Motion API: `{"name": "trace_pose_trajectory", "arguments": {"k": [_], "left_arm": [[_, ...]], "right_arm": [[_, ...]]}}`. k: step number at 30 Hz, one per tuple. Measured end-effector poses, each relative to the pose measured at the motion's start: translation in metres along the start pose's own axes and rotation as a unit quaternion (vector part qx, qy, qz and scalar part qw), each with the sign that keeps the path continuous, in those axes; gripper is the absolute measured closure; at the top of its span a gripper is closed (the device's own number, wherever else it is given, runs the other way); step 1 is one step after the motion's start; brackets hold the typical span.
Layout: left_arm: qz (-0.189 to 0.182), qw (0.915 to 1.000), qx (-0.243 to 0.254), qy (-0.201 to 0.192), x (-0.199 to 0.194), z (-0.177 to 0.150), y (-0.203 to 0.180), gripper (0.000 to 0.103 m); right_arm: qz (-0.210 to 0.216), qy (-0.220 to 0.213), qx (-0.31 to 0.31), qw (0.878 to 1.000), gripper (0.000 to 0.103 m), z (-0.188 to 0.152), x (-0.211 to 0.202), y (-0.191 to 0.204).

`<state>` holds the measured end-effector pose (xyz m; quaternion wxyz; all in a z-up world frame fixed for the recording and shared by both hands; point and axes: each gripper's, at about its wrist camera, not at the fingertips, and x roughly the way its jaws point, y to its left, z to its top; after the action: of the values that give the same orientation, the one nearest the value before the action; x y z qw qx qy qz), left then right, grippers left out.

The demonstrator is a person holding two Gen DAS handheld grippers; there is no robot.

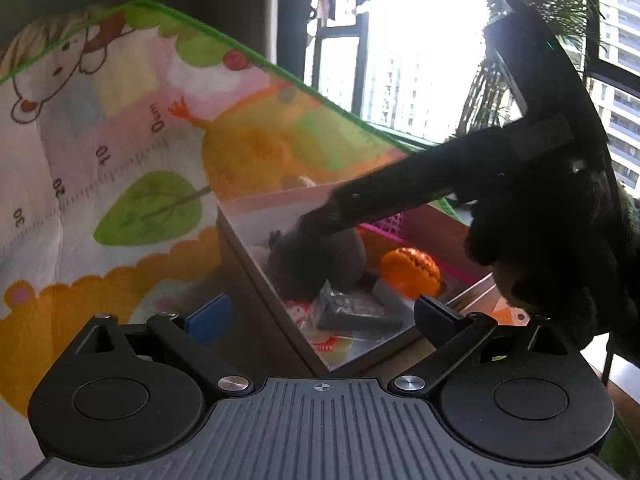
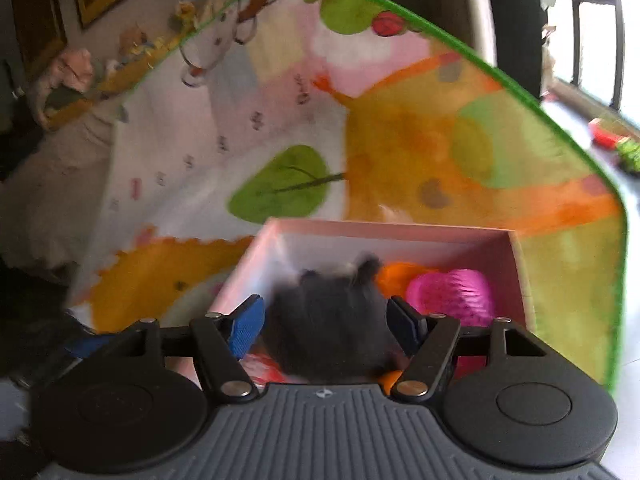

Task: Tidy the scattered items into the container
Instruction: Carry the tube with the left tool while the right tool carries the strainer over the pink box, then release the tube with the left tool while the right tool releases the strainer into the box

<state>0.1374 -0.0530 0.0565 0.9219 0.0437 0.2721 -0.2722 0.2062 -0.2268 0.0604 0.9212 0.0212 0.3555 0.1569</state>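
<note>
Left wrist cam sits low just outside the box (image 1: 280,280), looking across its near corner toward the bright windows. Right wrist cam hangs right over the same box (image 2: 516,272), close in, facing down and toward the wall. Both catch the box and play mat (image 1: 120,140).

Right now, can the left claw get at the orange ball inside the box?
Probably not directly. The right claw, holding the grey plush toy, reaches across the box just beside the orange ball. The left claw is open at the box's near corner.
</note>
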Motion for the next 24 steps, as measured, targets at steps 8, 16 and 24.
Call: {"name": "trace_pose_trajectory", "arguments": {"k": [8,16,24], "left_arm": [[0.019,0.9996,0.001,0.021,-0.005,-0.002,-0.005,0.001],[-0.023,0.999,-0.011,0.035,-0.005,-0.004,-0.015,0.001],[-0.053,0.9977,-0.018,0.037,0.002,-0.012,-0.017,0.0]], "right_arm": [[-0.081,-0.04,0.02,0.996,0.013,-0.02,-0.04,-0.035],[-0.086,-0.036,0.099,0.991,0.0,-0.029,-0.04,-0.076],[0.015,-0.016,0.136,0.99,0.0,-0.033,-0.026,-0.073]]}}
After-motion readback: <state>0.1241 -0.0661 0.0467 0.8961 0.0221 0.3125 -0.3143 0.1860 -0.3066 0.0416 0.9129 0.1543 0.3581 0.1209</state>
